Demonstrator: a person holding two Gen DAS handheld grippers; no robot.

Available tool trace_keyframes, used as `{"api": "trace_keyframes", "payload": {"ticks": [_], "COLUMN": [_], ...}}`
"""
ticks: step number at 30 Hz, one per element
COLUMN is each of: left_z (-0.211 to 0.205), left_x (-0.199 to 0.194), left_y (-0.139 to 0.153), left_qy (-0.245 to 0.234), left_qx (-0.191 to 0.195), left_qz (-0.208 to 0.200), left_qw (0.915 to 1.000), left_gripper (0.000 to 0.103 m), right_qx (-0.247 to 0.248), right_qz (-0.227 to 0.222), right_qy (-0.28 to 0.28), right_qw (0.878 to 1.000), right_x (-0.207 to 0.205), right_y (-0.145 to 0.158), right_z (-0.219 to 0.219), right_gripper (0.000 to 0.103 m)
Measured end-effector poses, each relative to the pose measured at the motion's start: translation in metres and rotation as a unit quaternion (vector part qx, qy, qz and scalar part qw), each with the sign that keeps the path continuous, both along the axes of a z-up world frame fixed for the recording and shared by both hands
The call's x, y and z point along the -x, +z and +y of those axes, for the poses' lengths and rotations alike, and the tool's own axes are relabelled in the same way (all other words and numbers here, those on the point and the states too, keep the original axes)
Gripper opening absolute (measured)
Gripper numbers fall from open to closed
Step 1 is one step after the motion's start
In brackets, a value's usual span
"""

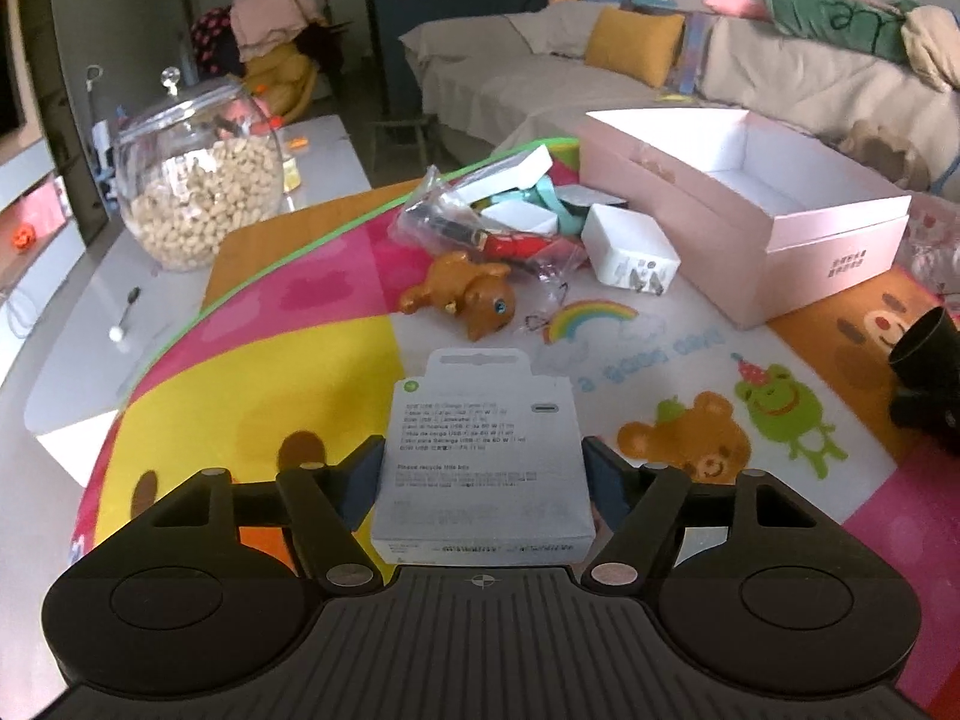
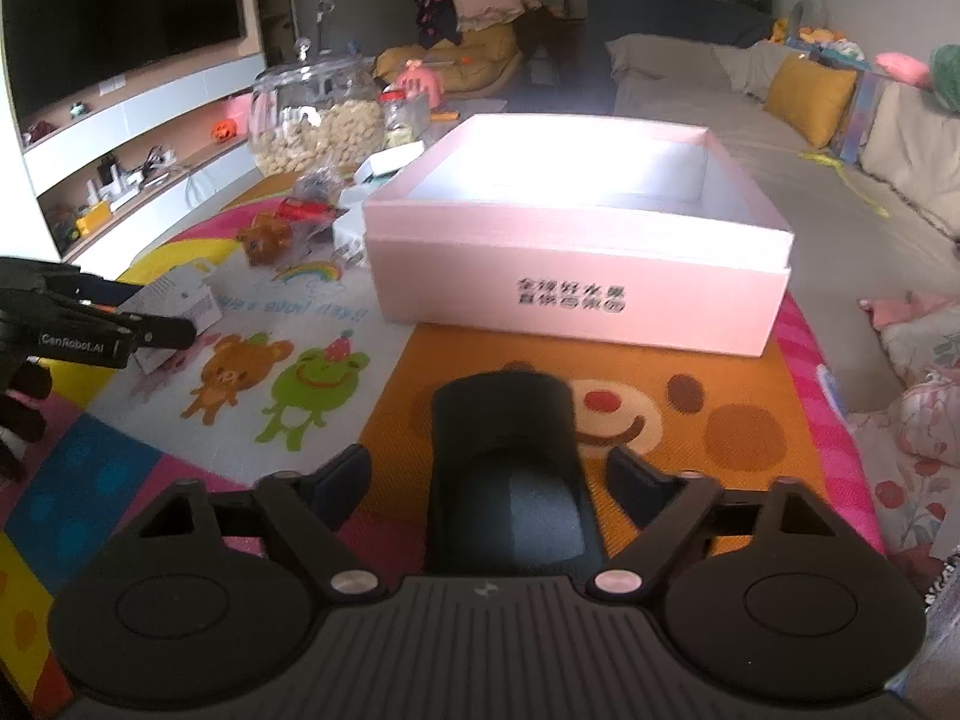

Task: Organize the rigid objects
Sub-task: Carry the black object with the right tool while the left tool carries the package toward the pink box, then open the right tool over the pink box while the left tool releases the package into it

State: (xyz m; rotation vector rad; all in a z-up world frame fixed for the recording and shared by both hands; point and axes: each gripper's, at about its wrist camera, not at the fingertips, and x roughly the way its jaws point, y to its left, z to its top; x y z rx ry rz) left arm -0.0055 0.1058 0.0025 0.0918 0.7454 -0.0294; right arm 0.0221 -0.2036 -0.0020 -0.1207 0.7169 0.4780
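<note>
My left gripper (image 1: pixel 483 462) is shut on a white cable box (image 1: pixel 483 450) and holds it over the colourful play mat (image 1: pixel 252 372). Ahead lie a brown bear figurine (image 1: pixel 468 294), a white charger (image 1: pixel 630 252), and a clear bag with red and teal items (image 1: pixel 480 210). An open pink box (image 1: pixel 750 204) stands at the right. In the right wrist view my right gripper (image 2: pixel 489 474) has its pads apart from a black cylindrical object (image 2: pixel 507 474) that stands between them. The pink box (image 2: pixel 576 276) is just ahead. The left gripper (image 2: pixel 108 330) with the white box (image 2: pixel 180 294) shows at the left.
A glass jar of nuts (image 1: pixel 198 192) stands on the white table (image 1: pixel 90 360) at the left. A sofa with cushions (image 1: pixel 630 54) runs behind. A TV and shelves (image 2: pixel 120 30) are at the far left in the right wrist view. Pink floral fabric (image 2: pixel 924 396) lies at the right.
</note>
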Motion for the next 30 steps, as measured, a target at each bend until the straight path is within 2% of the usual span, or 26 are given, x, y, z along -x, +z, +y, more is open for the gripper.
{"api": "trace_keyframes", "payload": {"ticks": [1,3,6,10,12,15,19,22,23,25,26,27,28,30], "left_z": [-0.003,-0.009,-0.019,-0.038,-0.049,-0.062,-0.084,-0.103,-0.108,-0.112,-0.112,-0.111,-0.111,-0.103], "left_x": [0.001,0.006,0.019,0.043,0.055,0.059,0.036,0.001,-0.014,-0.048,-0.066,-0.078,-0.084,-0.085], "left_y": [-0.001,-0.003,-0.003,0.001,0.013,0.048,0.110,0.147,0.151,0.152,0.146,0.141,0.135,0.124], "left_qy": [-0.007,-0.025,-0.044,-0.086,-0.103,-0.129,-0.153,-0.159,-0.155,-0.146,-0.143,-0.143,-0.139,-0.122], "left_qx": [-0.001,-0.001,0.000,-0.006,-0.006,0.024,0.030,0.030,0.037,0.074,0.105,0.125,0.134,0.138], "left_qz": [0.002,-0.006,-0.016,-0.036,-0.055,-0.089,-0.163,-0.215,-0.220,-0.197,-0.177,-0.166,-0.161,-0.169], "left_qw": [1.0000,0.9997,0.9989,0.9956,0.9931,0.9874,0.9742,0.9631,0.9624,0.9667,0.9681,0.9677,0.9678,0.9682], "left_gripper": [0.075,0.075,0.075,0.074,0.074,0.074,0.074,0.074,0.075,0.074,0.073,0.073,0.073,0.073], "right_qx": [0.009,0.020,0.006,-0.002,-0.013,-0.030,-0.052,-0.072,-0.080,-0.093,-0.098,-0.101,-0.101,-0.095], "right_qz": [-0.006,-0.008,-0.014,-0.050,-0.079,-0.135,-0.209,-0.237,-0.240,-0.234,-0.225,-0.216,-0.209,-0.201], "right_qy": [-0.004,-0.001,-0.001,-0.015,-0.025,-0.050,-0.089,-0.110,-0.115,-0.107,-0.092,-0.083,-0.086,-0.099], "right_qw": [1.000,1.000,1.000,0.999,0.997,0.989,0.972,0.963,0.961,0.962,0.965,0.968,0.969,0.970], "right_x": [0.001,0.005,0.015,0.032,0.041,0.048,0.043,0.024,0.015,-0.007,-0.020,-0.032,-0.042,-0.056], "right_y": [0.001,0.005,0.017,0.043,0.063,0.099,0.148,0.176,0.184,0.193,0.197,0.197,0.197,0.190], "right_z": [0.001,-0.001,-0.010,-0.024,-0.034,-0.048,-0.058,-0.062,-0.063,-0.063,-0.062,-0.060,-0.057,-0.051], "right_gripper": [0.051,0.051,0.051,0.051,0.051,0.051,0.051,0.051,0.051,0.053,0.057,0.071,0.079,0.079]}}
